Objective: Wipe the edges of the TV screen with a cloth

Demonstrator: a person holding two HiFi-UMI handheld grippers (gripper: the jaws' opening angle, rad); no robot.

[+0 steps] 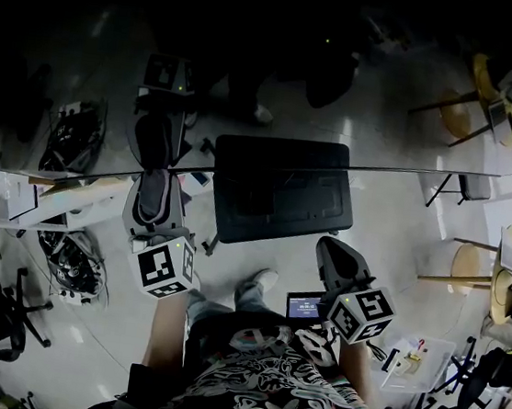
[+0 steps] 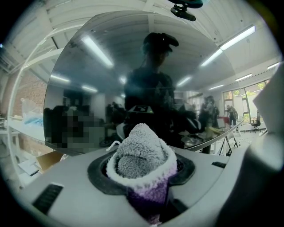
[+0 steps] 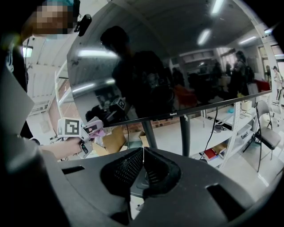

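My left gripper has its jaws clamped on the fluffy grey-and-purple cloth, with the bunched tip sticking out toward the TV screen. In the head view that tip meets its own reflection at the screen's bottom edge, left of the stand. I judge the cloth is at or just off that edge. My right gripper hangs nearer me, jaws pressed together on nothing. To wipe well I should put cloth, not jaw plastic, against the bezel, press lightly, and draw along the edge in one steady line toward the corner, gripping firmly so nothing slips.
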